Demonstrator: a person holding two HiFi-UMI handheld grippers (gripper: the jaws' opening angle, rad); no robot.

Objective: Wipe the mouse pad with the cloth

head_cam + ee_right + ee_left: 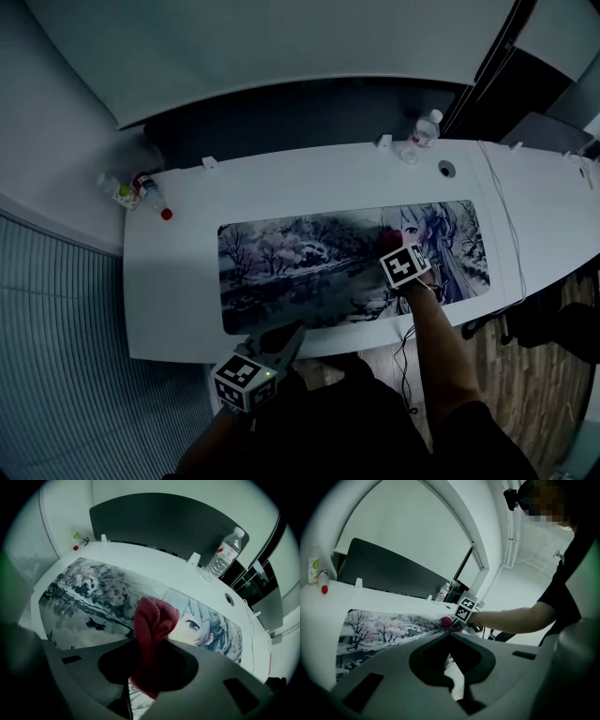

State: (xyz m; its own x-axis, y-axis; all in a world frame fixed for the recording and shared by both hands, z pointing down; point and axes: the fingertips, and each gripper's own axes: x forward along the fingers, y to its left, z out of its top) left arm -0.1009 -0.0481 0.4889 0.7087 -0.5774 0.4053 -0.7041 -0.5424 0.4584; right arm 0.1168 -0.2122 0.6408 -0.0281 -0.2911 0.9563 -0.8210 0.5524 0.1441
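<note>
A long printed mouse pad [309, 262] with snowy trees and a drawn face lies along the white desk [187, 281]. My right gripper [394, 246] is shut on a bunched red cloth [154, 620], which it holds against the pad's right part, beside the drawn face [197, 620]. The left gripper view shows the cloth [449, 622] under the right gripper's marker cube [465, 610]. My left gripper [281, 342] hangs at the desk's front edge below the pad's middle, its jaws shut on nothing [449, 641].
A clear water bottle [424, 131] stands at the desk's back, right of centre, near a round cable hole [446, 169]. Small bottles [141, 192] lie at the back left corner. A thin cable [506, 234] runs across the right end. A dark panel [309, 117] stands behind the desk.
</note>
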